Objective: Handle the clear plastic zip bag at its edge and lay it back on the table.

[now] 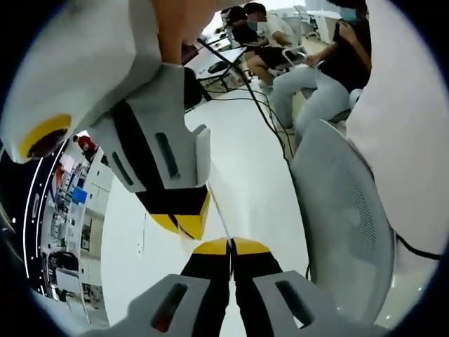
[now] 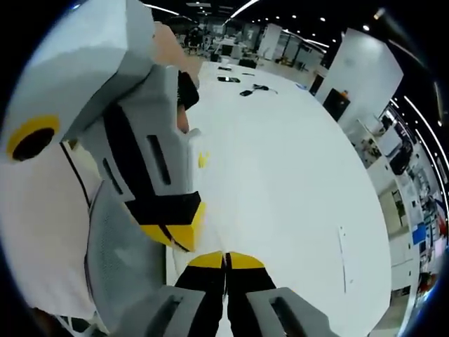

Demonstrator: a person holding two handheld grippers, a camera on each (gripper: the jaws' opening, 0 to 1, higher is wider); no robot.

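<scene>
In the left gripper view my left gripper (image 1: 230, 246) is shut, and a thin pale line, the edge of the clear zip bag (image 1: 217, 210), rises from between its yellow tips. My right gripper (image 1: 186, 223) comes in from the upper left with its tips together, close beside that line and just above my left tips. In the right gripper view my right gripper (image 2: 226, 260) is shut low in the middle; I make out nothing between its tips. The left gripper (image 2: 175, 235) hangs close at the upper left, tips together. The rest of the bag is too clear to make out.
A white table (image 2: 295, 182) spreads behind the grippers, with small dark items (image 2: 249, 90) at its far end. A grey mesh chair back (image 1: 344, 210) stands close on the right. Seated people (image 1: 309, 77) and black cables (image 1: 263, 112) lie beyond. Shelving (image 1: 70, 210) lines the left.
</scene>
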